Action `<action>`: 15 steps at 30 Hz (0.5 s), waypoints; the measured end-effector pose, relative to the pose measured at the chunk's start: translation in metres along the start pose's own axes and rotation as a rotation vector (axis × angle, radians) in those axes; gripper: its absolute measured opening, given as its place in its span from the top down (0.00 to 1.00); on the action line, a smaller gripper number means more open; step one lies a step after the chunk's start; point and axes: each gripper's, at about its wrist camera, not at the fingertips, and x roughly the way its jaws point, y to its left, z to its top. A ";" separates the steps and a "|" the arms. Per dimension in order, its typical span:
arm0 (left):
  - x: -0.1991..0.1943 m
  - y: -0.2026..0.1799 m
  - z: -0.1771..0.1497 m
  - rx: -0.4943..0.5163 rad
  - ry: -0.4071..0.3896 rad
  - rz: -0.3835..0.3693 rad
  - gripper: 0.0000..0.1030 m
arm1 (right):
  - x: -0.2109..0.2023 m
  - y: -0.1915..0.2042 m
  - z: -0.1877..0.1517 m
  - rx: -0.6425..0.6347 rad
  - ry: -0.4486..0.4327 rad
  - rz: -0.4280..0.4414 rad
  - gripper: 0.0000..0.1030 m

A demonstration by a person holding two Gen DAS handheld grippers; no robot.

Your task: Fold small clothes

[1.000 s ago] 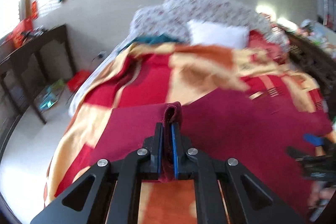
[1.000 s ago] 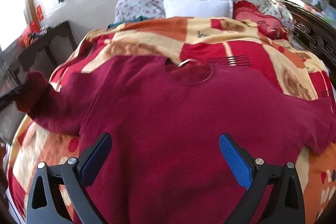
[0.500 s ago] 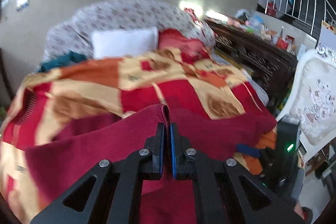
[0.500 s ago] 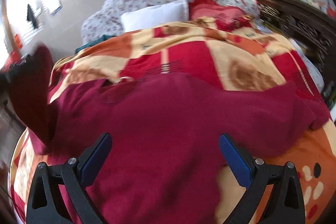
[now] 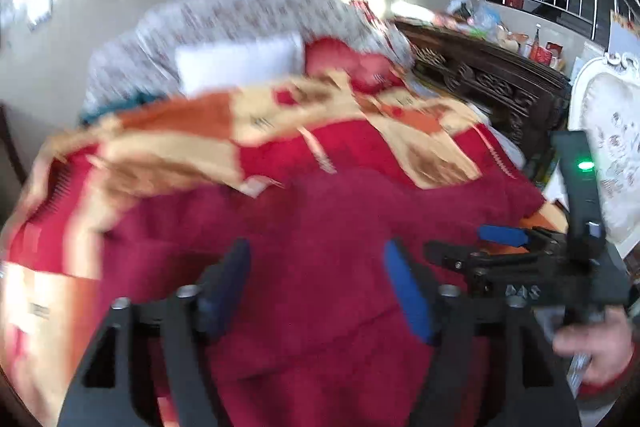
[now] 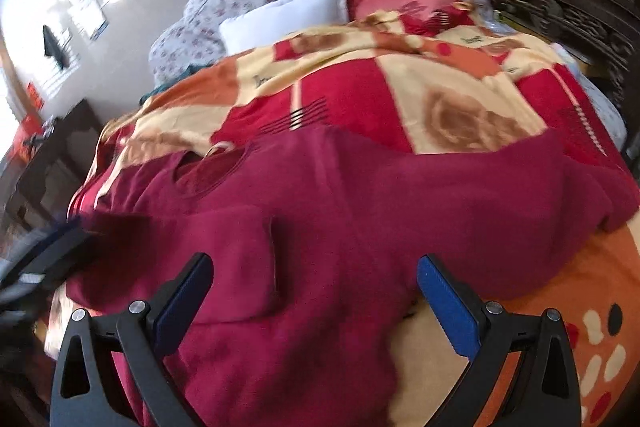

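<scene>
Bed (image 6: 460, 87) with a loud red, orange and cream blanket, white pillow (image 6: 288, 17) up by the flowery headboard, carved dark wood cabinet (image 5: 492, 87) along one side. The maroon sweater (image 6: 360, 211) lies spread across the blanket, one sleeve folded in over its body. Left tool (image 5: 316, 291) hangs over the sweater with its fingers apart, holding nothing. Right tool (image 6: 316, 303) is the same deal, wide apart just above the fabric.
</scene>
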 end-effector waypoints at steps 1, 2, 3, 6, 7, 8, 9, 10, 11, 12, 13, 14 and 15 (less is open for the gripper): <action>-0.010 0.010 -0.003 0.014 -0.020 0.054 0.28 | 0.006 0.005 0.000 -0.018 0.010 -0.006 0.00; -0.020 0.022 -0.008 0.025 -0.032 0.120 0.28 | 0.014 0.010 0.000 -0.038 0.024 -0.015 0.00; -0.025 0.032 -0.012 0.032 -0.035 0.168 0.28 | 0.023 0.014 -0.001 -0.055 0.041 -0.031 0.00; -0.034 0.070 -0.032 -0.003 -0.012 0.280 0.28 | 0.036 0.028 -0.002 -0.123 0.011 -0.045 0.00; -0.032 0.085 -0.040 -0.042 0.007 0.296 0.28 | 0.039 0.034 -0.002 -0.168 -0.010 -0.049 0.03; -0.030 0.096 -0.046 -0.074 0.024 0.302 0.28 | 0.044 0.043 -0.002 -0.232 -0.024 -0.068 0.10; -0.028 0.107 -0.053 -0.106 0.042 0.311 0.28 | 0.048 0.047 -0.001 -0.261 -0.020 -0.088 0.51; -0.025 0.116 -0.059 -0.137 0.056 0.325 0.28 | 0.050 0.050 0.001 -0.278 -0.018 -0.106 0.83; -0.023 0.123 -0.064 -0.156 0.063 0.334 0.28 | 0.049 0.049 0.003 -0.273 -0.024 -0.091 0.84; -0.020 0.126 -0.067 -0.171 0.065 0.338 0.28 | 0.044 0.048 0.006 -0.262 -0.029 -0.065 0.90; -0.019 0.130 -0.070 -0.184 0.067 0.337 0.28 | 0.039 0.045 0.010 -0.249 -0.035 -0.039 0.91; -0.017 0.132 -0.072 -0.196 0.069 0.333 0.28 | 0.034 0.043 0.011 -0.241 -0.043 -0.025 0.91; -0.017 0.133 -0.073 -0.198 0.069 0.331 0.28 | 0.026 0.041 0.013 -0.235 -0.059 -0.028 0.91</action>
